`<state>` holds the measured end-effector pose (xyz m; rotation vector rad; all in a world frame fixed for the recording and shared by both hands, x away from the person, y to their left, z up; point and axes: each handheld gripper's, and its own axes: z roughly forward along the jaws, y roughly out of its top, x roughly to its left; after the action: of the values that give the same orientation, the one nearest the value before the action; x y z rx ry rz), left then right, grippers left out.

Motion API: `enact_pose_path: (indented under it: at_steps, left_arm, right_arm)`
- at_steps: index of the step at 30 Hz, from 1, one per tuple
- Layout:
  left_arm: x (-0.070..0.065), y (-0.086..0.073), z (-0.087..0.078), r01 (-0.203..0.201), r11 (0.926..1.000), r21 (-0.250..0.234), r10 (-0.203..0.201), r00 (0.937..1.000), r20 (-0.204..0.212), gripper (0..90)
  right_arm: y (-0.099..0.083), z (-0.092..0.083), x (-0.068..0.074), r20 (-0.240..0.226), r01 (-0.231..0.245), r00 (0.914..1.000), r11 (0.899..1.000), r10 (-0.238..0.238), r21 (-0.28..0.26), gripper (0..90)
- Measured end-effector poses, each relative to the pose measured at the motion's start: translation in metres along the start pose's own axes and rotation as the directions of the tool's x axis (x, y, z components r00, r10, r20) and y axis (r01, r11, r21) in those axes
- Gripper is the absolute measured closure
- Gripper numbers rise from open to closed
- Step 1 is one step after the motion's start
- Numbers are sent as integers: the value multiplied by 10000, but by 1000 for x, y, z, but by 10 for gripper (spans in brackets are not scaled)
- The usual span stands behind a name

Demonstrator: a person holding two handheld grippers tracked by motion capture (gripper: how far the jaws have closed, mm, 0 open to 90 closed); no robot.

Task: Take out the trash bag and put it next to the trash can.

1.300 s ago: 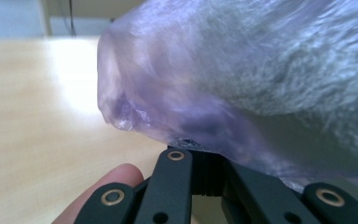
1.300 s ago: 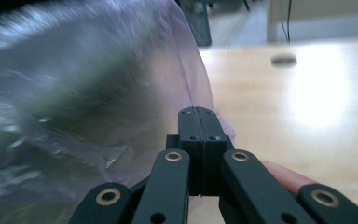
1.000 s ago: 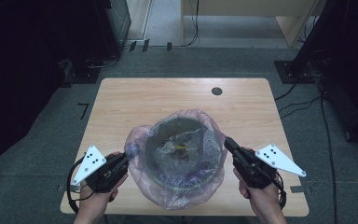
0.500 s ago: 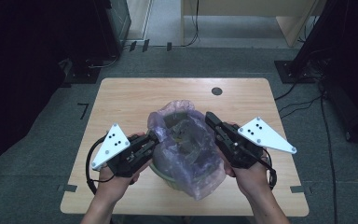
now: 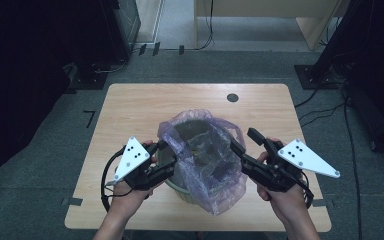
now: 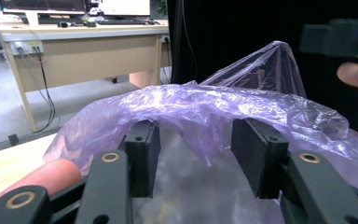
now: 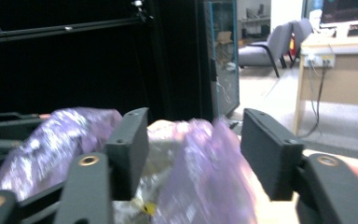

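Work in hand: you are gathering the purple bag (image 5: 205, 160) that lines the green bin (image 5: 176, 181) on the table (image 5: 130, 107).
Done so far: the bag's top looks drawn up and bunched over the bin's mouth, loose of the rim on your side.
Left to do: by my reading, closing or tying the neck and lifting the bag out.
Left gripper (image 5: 166, 156): jaws apart, having just been opening; a fold of film drapes across them, unpinched.
Right gripper (image 5: 240, 142): jaws apart, also just opened, with film in the gap but not clamped.
Bag's place: between your two grippers, rubbish visible inside.
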<state>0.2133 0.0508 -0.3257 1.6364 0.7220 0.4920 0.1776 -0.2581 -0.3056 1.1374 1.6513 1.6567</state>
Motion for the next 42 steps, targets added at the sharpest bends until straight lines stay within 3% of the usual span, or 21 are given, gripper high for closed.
enact_pose_path:
  at_steps: [3,4,9,10,12,13,14,15,20,21,23,24,27,31,32,33,34,35,37,39,42]
  left_arm:
    - [1,-2,1,29,10000,54,-29,10000,-6,506]
    - [0,-3,2,20,10000,71,-20,10000,-4,505]
    - [-2,-4,5,-8,9999,105,8,10000,38,505]
    - [-2,-3,5,-17,9999,103,17,10000,42,504]
    - [-3,-3,5,-38,10000,92,37,10000,53,504]
    - [-3,-2,6,-45,10000,88,45,10000,46,503]
    - [-3,-2,6,-41,10000,78,40,10000,46,503]
    - [-3,-1,6,-31,10000,55,31,10000,33,503]
    - [-6,3,9,11,10000,-87,-11,10000,67,494]
    - [-6,4,9,-3,9999,-128,4,10000,89,480]
    - [-8,7,10,-24,9998,-221,27,9999,108,475]
    - [-8,8,10,-41,9996,-281,44,9999,93,463]
    - [-7,10,9,65,9991,-425,-67,10000,-28,461]
    - [-2,10,7,213,9987,-453,-220,9997,-136,455]
    - [-1,9,7,219,9988,-442,-226,9996,-140,453]
    - [0,9,7,239,9988,-424,-246,9996,-153,453]
    - [1,8,7,260,9989,-400,-267,9995,-168,453]
    - [1,8,7,279,9988,-399,-286,9994,-171,453]
    - [2,8,8,289,9988,-390,-298,9993,-221,452]
    - [1,8,9,294,9988,-395,-303,9993,-239,453]
    - [-1,8,12,316,9988,-376,-328,9990,-315,453]
  right_arm:
    - [-11,-7,-9,323,-280,9991,9994,274,186,368]
    - [-20,-7,-16,458,-639,9970,9971,620,418,377]
    - [-37,0,-26,508,-1278,9911,9866,1232,1015,429]
    - [-40,3,-26,483,-1335,9905,9837,1285,1204,464]
    - [-44,10,-26,462,-1337,9907,9804,1283,1449,624]
    - [-45,14,-25,399,-1417,9897,9783,1372,1513,818]
    - [-45,14,-25,399,-1417,9897,9783,1372,1513,818]
    - [-44,16,-24,392,-1453,9892,9781,1410,1490,881]
    - [-21,25,-6,-146,-832,9963,9916,851,993,900]
    - [-2,28,10,-485,-289,9983,9977,319,606,900]
    - [4,28,16,-650,-120,9978,9989,149,443,900]
    - [22,28,32,-1049,363,9938,9993,-366,-43,900]
    - [30,26,42,-1152,697,9906,9970,-731,-333,900]
    - [27,24,40,-1455,548,9876,9980,-589,-322,678]
    - [19,21,35,-1376,450,9893,9986,-484,-279,535]
    - [19,21,35,-1376,450,9893,9986,-484,-279,535]
    - [11,16,29,-1385,286,9899,9993,-317,-243,453]
    - [11,16,29,-1385,286,9899,9993,-317,-243,453]
    - [3,6,24,-1330,27,9911,9996,-62,-267,286]
    - [1,4,23,-1310,17,9914,9996,-54,-282,257]
    - [-7,-1,21,-1500,-374,9880,9993,374,27,178]
